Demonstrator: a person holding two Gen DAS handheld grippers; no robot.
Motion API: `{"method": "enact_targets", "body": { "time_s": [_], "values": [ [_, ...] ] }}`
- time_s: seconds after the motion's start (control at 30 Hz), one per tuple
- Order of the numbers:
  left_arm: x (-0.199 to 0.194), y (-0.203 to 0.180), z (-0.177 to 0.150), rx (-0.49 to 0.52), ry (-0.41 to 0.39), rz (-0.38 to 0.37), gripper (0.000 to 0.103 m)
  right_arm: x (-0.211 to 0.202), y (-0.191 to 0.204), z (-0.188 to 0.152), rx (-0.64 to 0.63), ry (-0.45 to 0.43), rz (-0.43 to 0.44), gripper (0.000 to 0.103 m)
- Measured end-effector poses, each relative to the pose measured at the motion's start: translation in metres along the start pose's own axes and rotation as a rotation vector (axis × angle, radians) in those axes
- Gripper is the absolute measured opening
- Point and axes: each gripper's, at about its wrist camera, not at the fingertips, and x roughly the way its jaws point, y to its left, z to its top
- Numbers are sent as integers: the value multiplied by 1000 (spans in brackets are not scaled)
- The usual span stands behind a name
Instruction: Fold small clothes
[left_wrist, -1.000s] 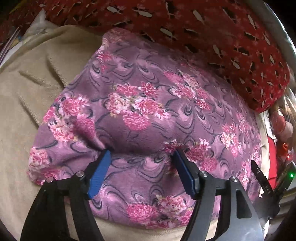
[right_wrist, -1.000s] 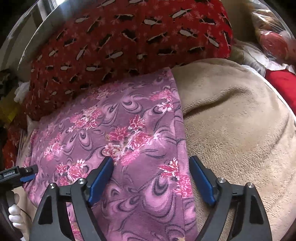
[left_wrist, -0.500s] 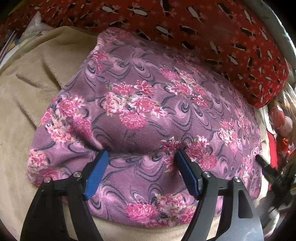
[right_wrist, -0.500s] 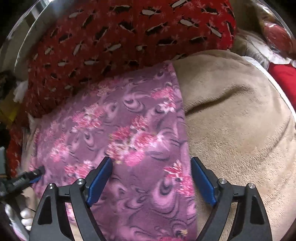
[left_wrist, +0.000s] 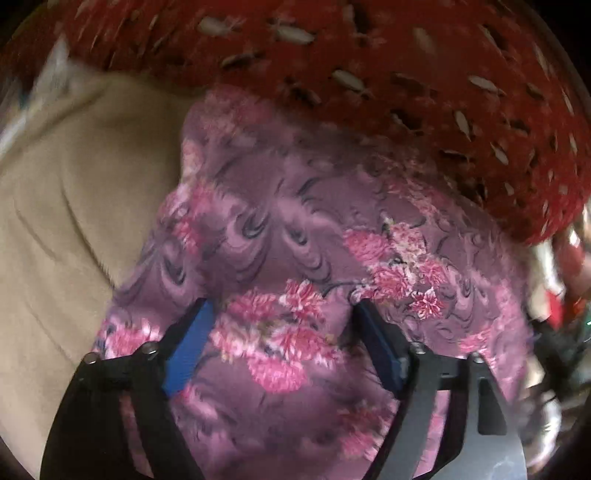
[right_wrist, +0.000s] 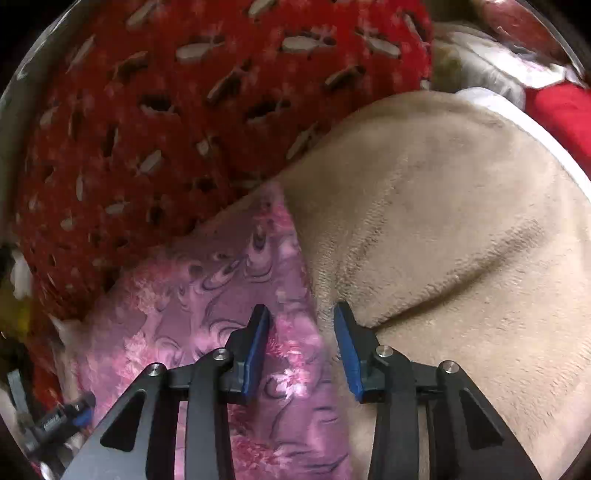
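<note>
A purple garment with pink flowers (left_wrist: 295, 240) lies spread on a beige blanket (left_wrist: 66, 221). My left gripper (left_wrist: 282, 321) is open, its blue pads pressed down into the middle of the cloth. In the right wrist view the garment (right_wrist: 207, 314) fills the lower left. My right gripper (right_wrist: 301, 325) stands half closed astride the garment's right edge, one pad over the cloth and one over the blanket (right_wrist: 461, 240). Nothing is clamped between its pads.
A red patterned pillow (left_wrist: 406, 74) lies along the far side and touches the garment's far edge; it also shows in the right wrist view (right_wrist: 166, 129). Red and white items (right_wrist: 554, 103) sit beyond the blanket at the far right.
Both grippers have moved forward over the garment toward the pillow. The right gripper's jaws have narrowed around the garment's right edge. The left jaws stay wide.
</note>
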Motion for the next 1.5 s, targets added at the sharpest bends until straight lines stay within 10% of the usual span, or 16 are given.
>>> {"method": "enact_targets", "body": {
  "time_s": [0.13,0.43,0.6,0.77,1.0,1.07,1.13,1.5],
  "values": [
    [-16,0,2,49,18,-61,82,-26,15,-5,-76,-60,-30,40],
    [-49,112,16,-319,21,-248,82,-43,26,-41,-179,-36,-31,62],
    [-44,139,21,-381,50,-284,82,-62,61,-50,-250,-73,122,73],
    [-6,122,15,-327,178,-301,82,-32,79,-80,-438,-105,10,96],
    [-8,76,-5,-73,243,-284,82,-27,76,-83,-453,-104,7,99],
    [-13,65,-10,-2,249,-228,63,-28,75,-81,-451,-110,13,99],
    [-15,60,-14,23,267,-201,17,-26,76,-84,-448,-113,19,99],
    [-78,2,0,-18,130,-326,10,-38,63,-81,-398,-114,96,99]
  ]
}}
